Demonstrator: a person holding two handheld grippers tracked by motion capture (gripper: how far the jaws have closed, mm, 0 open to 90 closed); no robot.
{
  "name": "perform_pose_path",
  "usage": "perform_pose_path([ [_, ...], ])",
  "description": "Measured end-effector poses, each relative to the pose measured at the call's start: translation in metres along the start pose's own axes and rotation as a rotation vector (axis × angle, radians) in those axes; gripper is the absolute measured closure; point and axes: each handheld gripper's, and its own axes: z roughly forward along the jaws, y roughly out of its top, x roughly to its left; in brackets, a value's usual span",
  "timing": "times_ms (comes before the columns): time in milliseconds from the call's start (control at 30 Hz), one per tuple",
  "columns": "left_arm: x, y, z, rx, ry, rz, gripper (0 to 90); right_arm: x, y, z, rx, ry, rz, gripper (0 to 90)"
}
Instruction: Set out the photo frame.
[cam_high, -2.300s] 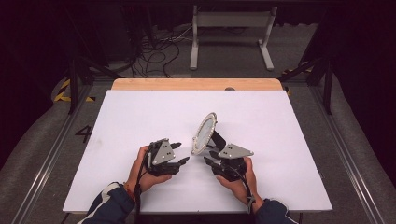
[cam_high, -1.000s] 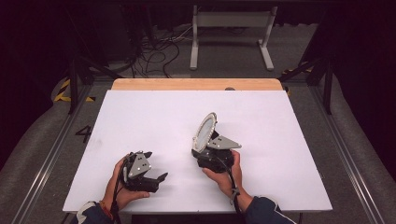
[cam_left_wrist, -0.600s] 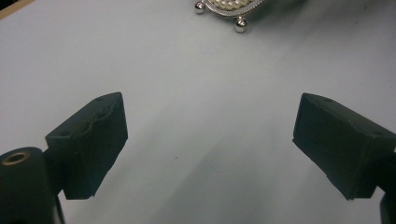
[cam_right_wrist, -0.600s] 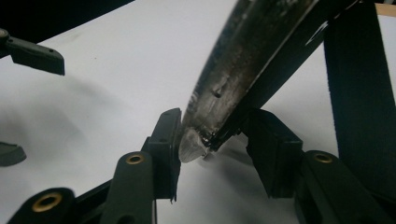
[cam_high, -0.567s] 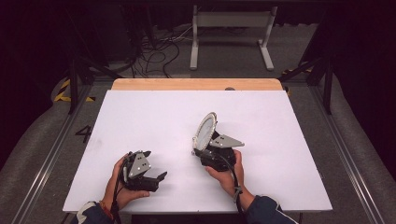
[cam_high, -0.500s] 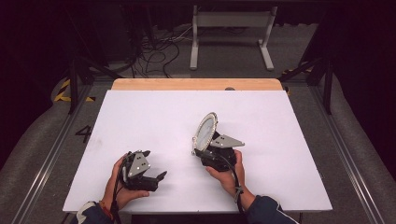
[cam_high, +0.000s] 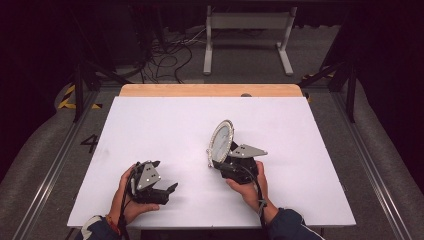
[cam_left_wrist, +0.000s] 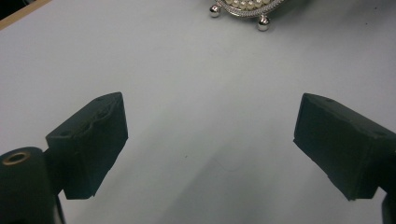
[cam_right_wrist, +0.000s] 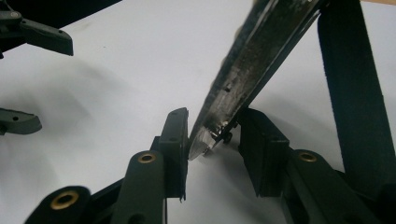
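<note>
So the right gripper (cam_high: 223, 161) is sitting mid-table on the white tabletop (cam_high: 150, 125) with a round silver frame (cam_high: 221, 141) between its jaws, one with a pearl-beaded rim, standing up on edge and leaning back a bit. In the right gripper view the frame's lower edge (cam_right_wrist: 219, 126) is right down between the 2 black jaws: the left pad looks like it's touching the rim, the right pad is just beside the frame's back, and I honestly can't tell if that side is pressing yet. The jaws have just been closing in on it with the frame between them. The left gripper (cam_high: 167, 190) is parked near the front edge of the table, well apart from the frame, jaws spread wide with nothing but bare table between them. The left gripper view catches the frame's little ball feet (cam_left_wrist: 263, 23) resting on the table further off.
</note>
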Motion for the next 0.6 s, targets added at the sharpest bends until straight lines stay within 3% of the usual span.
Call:
perform_pose_path([
  [200,-0.001,0.0,0.0,0.006,0.009,0.012,10.6,0.003,-0.001,0.002,-0.01,-0.032,-0.013,61.3],
  [300,-0.001,0.001,0.0,0.007,0.013,0.013,10.8,0.004,-0.003,0.009,0.003,-0.047,0.001,54.3],
  [367,0.0,0.0,0.0,0.009,0.014,0.012,10.8,0.004,-0.004,0.013,-0.009,-0.032,0.021,53.1],
  [467,0.0,0.0,0.002,0.012,0.013,0.013,10.8,0.005,-0.005,0.018,-0.029,-0.043,0.024,52.7],
  [600,-0.001,0.0,0.002,0.015,0.009,0.014,11.0,0.0,-0.007,0.023,-0.042,-0.038,0.065,56.2],
])
